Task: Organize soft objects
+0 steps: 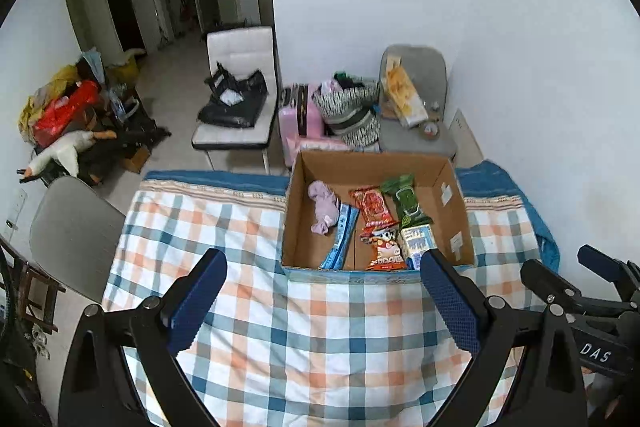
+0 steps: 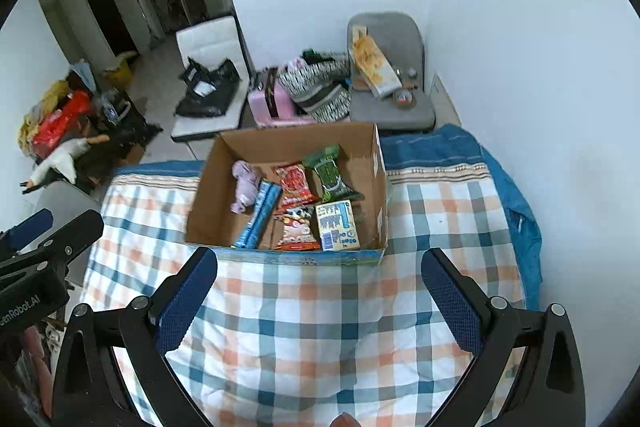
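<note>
An open cardboard box [image 1: 452, 195] [image 2: 208, 195] stands on the checked cloth at the table's far side. In it lie a lilac soft cloth [image 1: 324, 205] [image 2: 246, 183], a blue packet [image 1: 340, 239] [image 2: 258, 215], a red snack pack [image 1: 372, 207] [image 2: 294, 185], a green pack [image 1: 406, 199] [image 2: 330, 173], a cartoon snack bag [image 1: 386, 249] [image 2: 298, 229] and a small carton [image 1: 416, 241] [image 2: 336, 225]. My left gripper [image 1: 322, 269] is open and empty, held above the cloth in front of the box. My right gripper [image 2: 320, 267] is open and empty beside it.
The checked tablecloth [image 1: 304, 331] [image 2: 312, 327] covers the table, with a blue cloth [image 2: 508, 187] at its far right edge. Behind stand a white chair [image 1: 240, 95], a grey chair [image 1: 420, 99], a pink case [image 1: 300, 119] and a striped bag [image 1: 352, 111]. A white wall is on the right.
</note>
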The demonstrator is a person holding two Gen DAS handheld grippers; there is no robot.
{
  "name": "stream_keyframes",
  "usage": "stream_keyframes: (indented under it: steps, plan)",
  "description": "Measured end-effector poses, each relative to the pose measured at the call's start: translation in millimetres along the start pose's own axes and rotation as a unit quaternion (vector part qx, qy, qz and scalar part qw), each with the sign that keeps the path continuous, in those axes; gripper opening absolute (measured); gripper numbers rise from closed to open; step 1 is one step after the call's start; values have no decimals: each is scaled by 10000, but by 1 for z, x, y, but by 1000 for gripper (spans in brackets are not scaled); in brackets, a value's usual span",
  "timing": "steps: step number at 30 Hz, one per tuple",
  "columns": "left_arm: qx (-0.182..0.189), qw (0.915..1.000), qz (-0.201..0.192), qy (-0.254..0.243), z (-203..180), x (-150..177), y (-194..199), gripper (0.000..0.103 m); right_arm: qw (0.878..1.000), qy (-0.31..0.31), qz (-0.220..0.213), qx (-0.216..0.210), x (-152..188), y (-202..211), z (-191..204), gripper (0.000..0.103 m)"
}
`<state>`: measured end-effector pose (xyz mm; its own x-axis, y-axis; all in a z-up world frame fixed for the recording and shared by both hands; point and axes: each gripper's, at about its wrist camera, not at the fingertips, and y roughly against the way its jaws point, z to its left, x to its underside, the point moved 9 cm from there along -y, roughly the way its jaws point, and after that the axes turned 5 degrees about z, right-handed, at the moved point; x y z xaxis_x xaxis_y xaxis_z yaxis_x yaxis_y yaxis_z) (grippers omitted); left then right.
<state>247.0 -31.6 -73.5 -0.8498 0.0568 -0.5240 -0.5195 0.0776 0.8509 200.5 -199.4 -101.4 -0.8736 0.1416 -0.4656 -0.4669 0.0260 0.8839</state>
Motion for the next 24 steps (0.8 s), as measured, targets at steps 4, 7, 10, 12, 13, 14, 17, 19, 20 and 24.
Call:
stream_keyframes:
  steps: [4, 7, 10, 12, 13, 14, 17, 19, 20, 24]
  plan:
    - [-18, 9999, -112, 37, 2, 9, 29, 99, 9997, 16, -221, -55, 7, 41, 3, 103]
    - [-50, 9998, -187, 29, 3, 13, 44, 99, 9993, 84, -372, -54, 11, 64, 8, 103]
    - [-53, 9997, -225, 37, 4, 18, 56, 99, 9985, 140, -523, -59, 13, 85, 11, 103]
    - [-69, 9996, -269, 46, 5, 19, 63, 99, 9981, 170, -583, -68, 14, 96, 14, 103]
    - [-103, 9995, -303, 57, 7, 20, 67, 99, 9979, 180, -620, -64, 14, 102, 14, 103]
    - [-131, 9994, -321, 68, 7, 20, 69, 99, 9976, 188, -659, -49, 14, 106, 14, 103]
    - [-150, 9992, -350, 112, 10, 21, 73, 99, 9969, 206, -756, -25, 14, 116, 14, 103]
    - [-136, 9992, -358, 125, 11, 23, 76, 99, 9969, 223, -753, -39, 15, 118, 15, 103]
    - [-154, 9991, -366, 116, 11, 22, 75, 99, 9970, 222, -746, -52, 15, 119, 16, 103]
    - [-208, 9988, -439, 91, 10, 22, 82, 99, 9970, 222, -745, -55, 16, 117, 16, 103]
